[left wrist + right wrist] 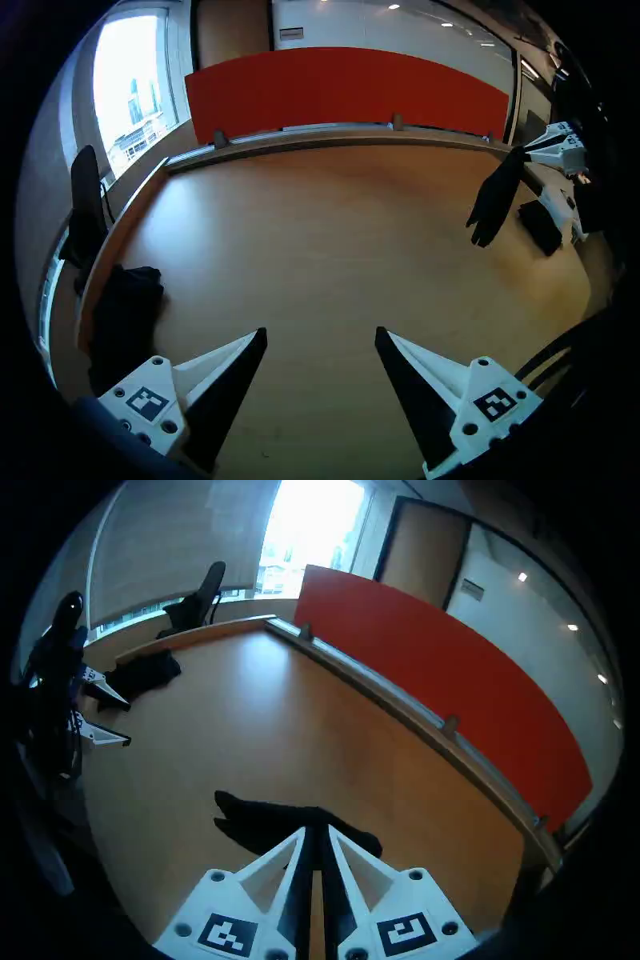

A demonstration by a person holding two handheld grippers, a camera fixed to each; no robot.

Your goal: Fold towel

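Closest in the left gripper view, the left gripper has its fingers spread wide with nothing between them, above the wooden table. Far right, the right gripper holds up the black towel, which hangs limp. The right gripper view shows those fingers pinched together on the towel, and a dark cloth lying near the table's far edge.

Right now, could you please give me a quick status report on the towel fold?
Left claw open, empty, over the table. Right claw shut on dark towel, dangling. Another dark cloth heaped at table edge.
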